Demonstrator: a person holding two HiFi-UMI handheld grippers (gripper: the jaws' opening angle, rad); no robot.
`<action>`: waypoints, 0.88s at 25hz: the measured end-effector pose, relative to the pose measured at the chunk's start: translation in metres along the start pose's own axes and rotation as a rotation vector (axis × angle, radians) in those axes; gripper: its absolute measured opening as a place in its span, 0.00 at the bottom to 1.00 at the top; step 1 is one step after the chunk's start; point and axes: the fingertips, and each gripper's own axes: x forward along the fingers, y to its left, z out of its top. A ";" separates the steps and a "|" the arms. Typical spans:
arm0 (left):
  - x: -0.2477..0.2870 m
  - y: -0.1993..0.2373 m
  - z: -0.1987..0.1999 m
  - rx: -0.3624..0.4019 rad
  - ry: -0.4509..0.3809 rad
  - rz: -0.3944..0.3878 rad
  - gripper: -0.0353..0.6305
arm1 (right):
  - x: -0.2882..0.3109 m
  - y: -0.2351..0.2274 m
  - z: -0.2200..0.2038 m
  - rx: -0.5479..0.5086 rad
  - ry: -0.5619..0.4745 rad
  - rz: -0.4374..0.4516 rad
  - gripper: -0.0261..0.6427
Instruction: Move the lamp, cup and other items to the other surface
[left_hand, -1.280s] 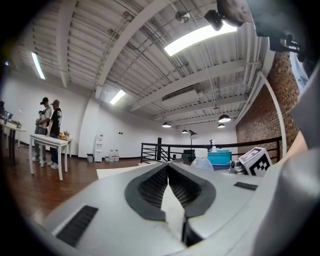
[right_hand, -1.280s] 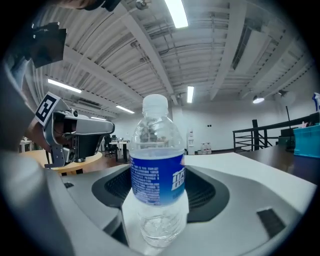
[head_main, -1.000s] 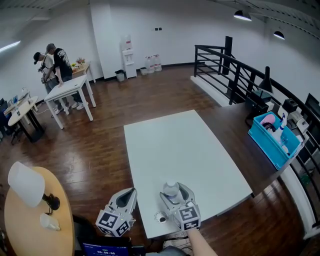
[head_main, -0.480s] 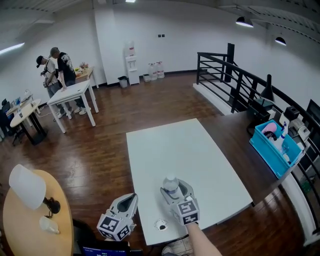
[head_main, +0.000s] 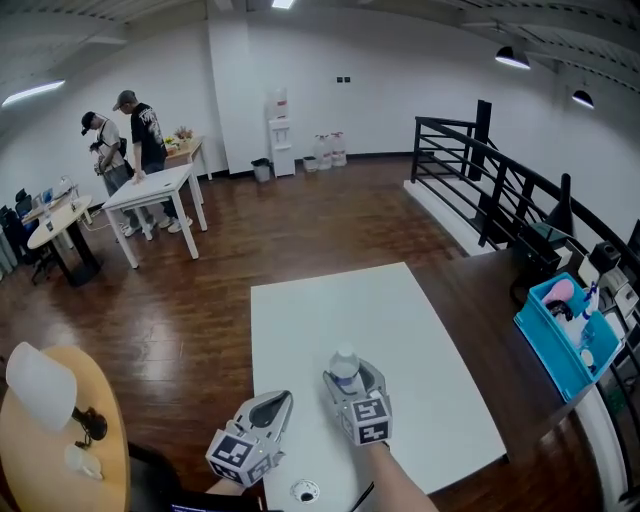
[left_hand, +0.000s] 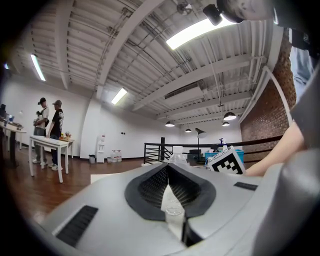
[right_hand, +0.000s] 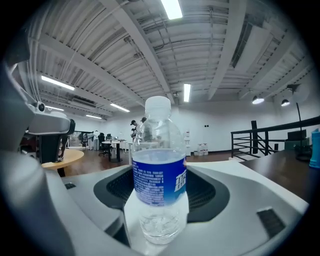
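Over the near end of the white rectangular desk (head_main: 400, 330), the right claw (head_main: 347, 386) carries a clear plastic water bottle with a blue label (head_main: 345, 364) upright between its jaws, which have just been closing and now grip it. Compared with a second ago, claw and bottle have travelled from the desk's front edge to well inside it. This item looks nearly delivered and only needs setting down. The left claw (head_main: 281, 401) rides alongside, jaws together and empty. The white-shaded lamp (head_main: 38, 384) and a small white object (head_main: 82, 461), possibly the cup, stand on the round wooden desk (head_main: 112, 455) at left, yet to be fetched.
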 end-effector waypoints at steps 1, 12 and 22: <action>0.007 -0.002 0.000 -0.001 0.003 -0.006 0.08 | 0.003 -0.004 -0.004 0.000 0.004 -0.002 0.47; 0.028 -0.007 -0.005 -0.019 0.008 -0.039 0.08 | -0.002 -0.011 0.005 -0.012 -0.018 -0.025 0.63; 0.006 -0.010 0.001 -0.030 -0.001 -0.064 0.08 | -0.034 0.006 0.028 -0.033 -0.048 -0.069 0.63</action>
